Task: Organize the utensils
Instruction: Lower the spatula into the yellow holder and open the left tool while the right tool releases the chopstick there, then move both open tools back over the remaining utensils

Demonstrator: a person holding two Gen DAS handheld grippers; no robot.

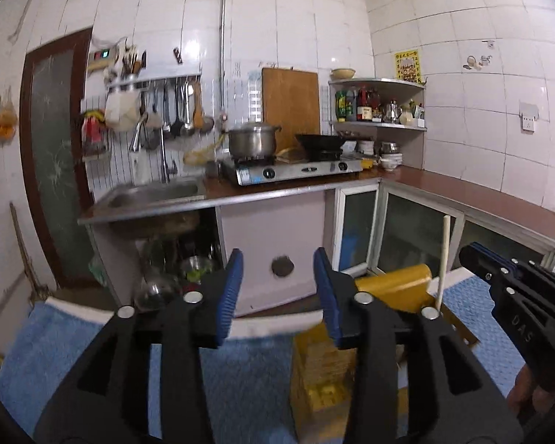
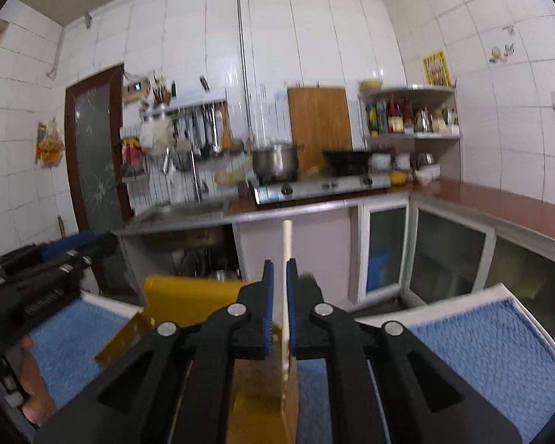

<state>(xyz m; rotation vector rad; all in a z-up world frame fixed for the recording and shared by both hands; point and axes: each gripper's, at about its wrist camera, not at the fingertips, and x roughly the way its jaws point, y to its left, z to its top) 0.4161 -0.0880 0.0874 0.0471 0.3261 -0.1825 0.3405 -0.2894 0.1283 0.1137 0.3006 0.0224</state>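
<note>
My right gripper [image 2: 279, 270] is shut on a pale chopstick [image 2: 287, 244] that stands nearly upright; its top sticks out above the fingertips. The lower end runs down over a yellow plastic utensil holder [image 2: 188, 296]; whether it is inside I cannot tell. The left wrist view has the same chopstick [image 1: 444, 251] at the right, beside the right gripper [image 1: 470, 255] and the yellow holder [image 1: 392, 285]. My left gripper [image 1: 277, 259] is open, with nothing between its blue pads. It also shows at the left of the right wrist view, as the left gripper [image 2: 88, 246] with a hand on it.
A blue towel mat [image 1: 74, 351] with a white border [image 2: 481, 351] lies under both grippers. Beyond stand a counter with a sink [image 1: 155, 192], a gas stove [image 1: 296, 172] bearing a pot and a wok, hanging ladles [image 1: 177, 107], a corner shelf [image 1: 381, 103] and cabinet doors [image 1: 418, 233].
</note>
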